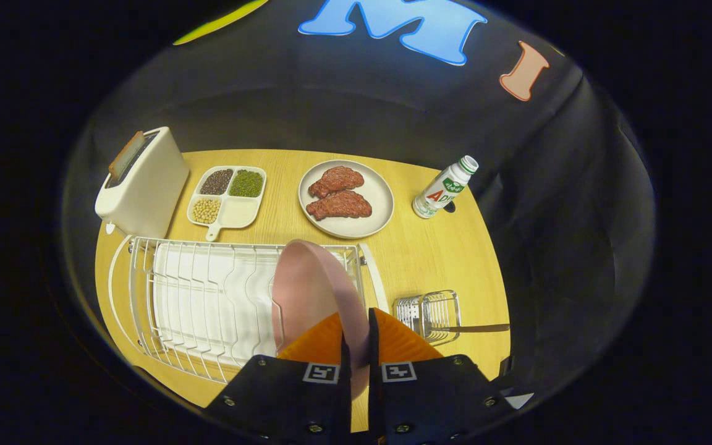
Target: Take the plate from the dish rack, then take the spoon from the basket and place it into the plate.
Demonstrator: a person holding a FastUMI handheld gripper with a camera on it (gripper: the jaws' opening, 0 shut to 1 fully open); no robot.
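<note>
The hand-held gripper [356, 337] is clenched on the pink plate's [306, 290] rim, the plate standing on edge at the dish rack's [207, 303] right end. The spoon's [479, 328] handle juts rightward from the basket [427, 314], just right of the fingers.

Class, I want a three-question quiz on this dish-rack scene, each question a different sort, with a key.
1. True or false: the gripper is shut on the rim of the pink plate.
2. What lies on the grey plate beyond the dish rack?
A. two pieces of meat
B. bread
C. beans
3. Fill in: the spoon's handle sticks out of the wire ___.

Key: 1 true; 2 A; 3 basket.
</note>
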